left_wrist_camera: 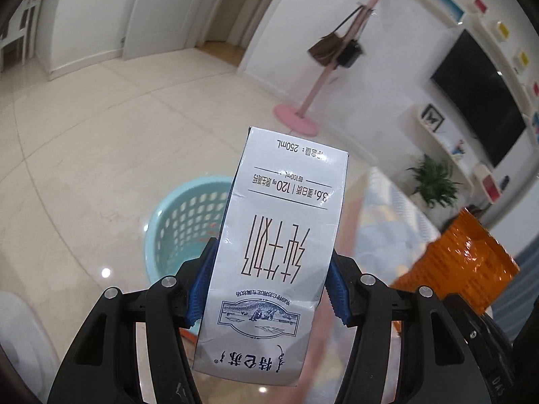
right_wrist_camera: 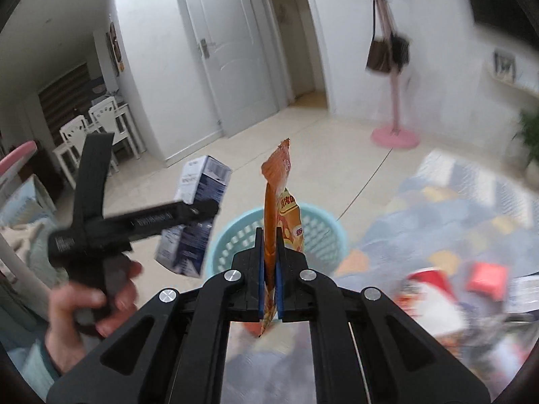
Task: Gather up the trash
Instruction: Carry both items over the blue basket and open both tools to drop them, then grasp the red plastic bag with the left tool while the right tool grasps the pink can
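Left wrist view has the left gripper (left_wrist_camera: 269,282) filling its lower edge, blue pads (left_wrist_camera: 202,286) pinching a silver 250 mL milk carton (left_wrist_camera: 279,239) across its width, the carton standing out along the fingers with its print upside down. Just beyond and below the fingertips sits the light blue plastic basket (left_wrist_camera: 183,225), its perforated wall partly hidden behind the carton. To the right of that gripper an orange woven container (left_wrist_camera: 465,262) stands on a patterned surface, and farther off are the pink coat stand (left_wrist_camera: 303,114) and a wall-mounted television (left_wrist_camera: 478,97).

From the right wrist view, the right gripper (right_wrist_camera: 269,269) has its pads pressed almost together on an orange snack wrapper (right_wrist_camera: 281,208), which rises thin and limp above the fingertips. The basket (right_wrist_camera: 323,225) lies directly ahead of and below it. Off to the left, the person's left hand (right_wrist_camera: 91,303) holds the other tool with the carton (right_wrist_camera: 193,215) level with the basket's near rim. More packaging, blurred, lies to the lower right.

Risks, as I judge them: the carton hangs nearer the rim than the middle, so opening now could bounce it off the edge onto the floor. The wrapper is light and may cling to a pad or drift wide. Both tools converge on one opening, so they could knock together.
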A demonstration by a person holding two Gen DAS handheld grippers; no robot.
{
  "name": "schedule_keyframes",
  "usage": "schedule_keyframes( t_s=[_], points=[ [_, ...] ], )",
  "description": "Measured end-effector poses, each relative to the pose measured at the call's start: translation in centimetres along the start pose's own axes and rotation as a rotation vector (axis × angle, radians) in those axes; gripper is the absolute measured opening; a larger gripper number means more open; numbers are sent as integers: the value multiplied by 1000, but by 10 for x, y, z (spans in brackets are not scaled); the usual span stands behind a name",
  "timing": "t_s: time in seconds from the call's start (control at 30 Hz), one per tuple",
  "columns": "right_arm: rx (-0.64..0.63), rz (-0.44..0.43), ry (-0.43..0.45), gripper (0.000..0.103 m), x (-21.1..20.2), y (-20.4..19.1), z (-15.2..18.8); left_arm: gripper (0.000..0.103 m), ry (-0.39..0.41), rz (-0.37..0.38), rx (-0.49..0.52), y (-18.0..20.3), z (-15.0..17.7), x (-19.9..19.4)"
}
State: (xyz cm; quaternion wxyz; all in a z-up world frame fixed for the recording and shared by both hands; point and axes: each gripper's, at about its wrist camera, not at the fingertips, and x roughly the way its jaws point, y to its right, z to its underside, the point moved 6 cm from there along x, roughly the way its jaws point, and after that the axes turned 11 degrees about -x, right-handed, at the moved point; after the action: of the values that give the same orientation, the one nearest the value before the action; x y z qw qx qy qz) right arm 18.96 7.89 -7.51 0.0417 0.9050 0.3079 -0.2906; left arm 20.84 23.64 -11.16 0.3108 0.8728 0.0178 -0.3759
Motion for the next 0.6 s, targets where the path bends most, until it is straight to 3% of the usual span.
schedule_keyframes(
  t_s=[0.2,0.4,0.47,0.53,0.6],
  points=[
    [65,7,-125,4,74,13,13,56,-51,-73,0,-22,7,47],
    [75,58,-163,6,96,25,24,60,-80,-95,-15,-40,13,68],
    [82,62,-169,15,95,30,28,67,-88,-87,-18,-40,14,70],
    [103,70,-152,44,90,35,31,69,-84,-85,-16,-41,14,68],
    [109,76,-130,50,85,38,31,69,-81,-83,-15,-44,14,67]
  ],
)
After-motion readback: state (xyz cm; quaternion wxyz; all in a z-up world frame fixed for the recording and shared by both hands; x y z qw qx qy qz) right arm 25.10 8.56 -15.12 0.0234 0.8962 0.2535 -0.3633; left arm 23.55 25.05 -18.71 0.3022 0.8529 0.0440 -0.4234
